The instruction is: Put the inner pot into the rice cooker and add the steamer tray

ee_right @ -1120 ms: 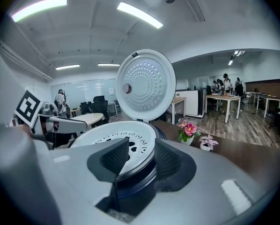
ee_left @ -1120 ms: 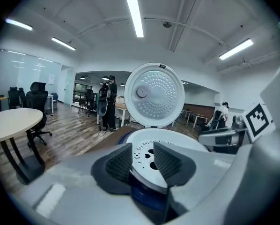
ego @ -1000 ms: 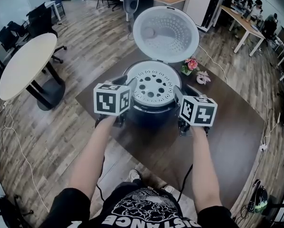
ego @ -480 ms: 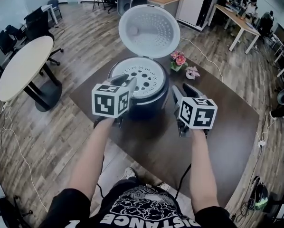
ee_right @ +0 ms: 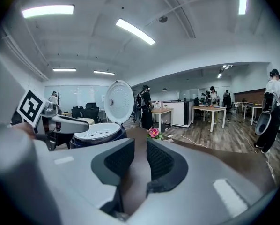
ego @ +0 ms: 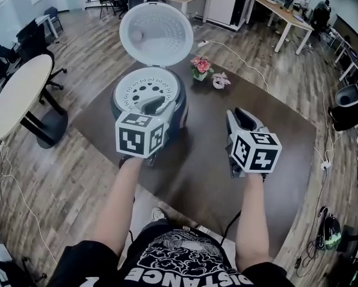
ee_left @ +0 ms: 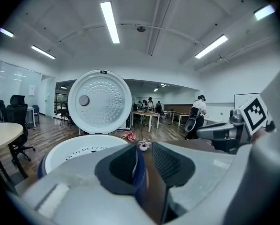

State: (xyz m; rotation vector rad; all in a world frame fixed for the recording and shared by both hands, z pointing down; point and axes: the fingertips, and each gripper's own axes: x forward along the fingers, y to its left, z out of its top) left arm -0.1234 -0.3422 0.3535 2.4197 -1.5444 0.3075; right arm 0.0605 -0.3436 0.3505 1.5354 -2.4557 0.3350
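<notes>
Well, from the head view the steamer tray (ego: pixel 142 88) sits level in the mouth of the rice cooker (ego: pixel 180 117), at the far left of the dark table (ego: pixel 209 166), with the lid (ego: pixel 155 33) standing open behind it. I cannot see the inner pot, which I take to be under the tray. My left gripper (ego: pixel 157 105) hovers just in front of the cooker, its tips overlapping the near rim in this view. My right gripper (ego: pixel 242 118) is well apart to the right, over bare table. Both forearms reach straight forward, side by side, with the marker cubes on top and the grippers tipped a little below level. In the left gripper view the jaws stand narrowly apart with nothing between them; through the gap I see only the cooker's blue side and the table, and the tray lies off to the left. In the right gripper view the jaws have just been closing and are now a narrow slot, empty, with table showing through; the cooker and my other gripper are at the left. I judge the tray to be light, stiff and smooth, so it could slip. If it needs reseating, I would pinch its thin rim at two opposite sides and keep it level.
</notes>
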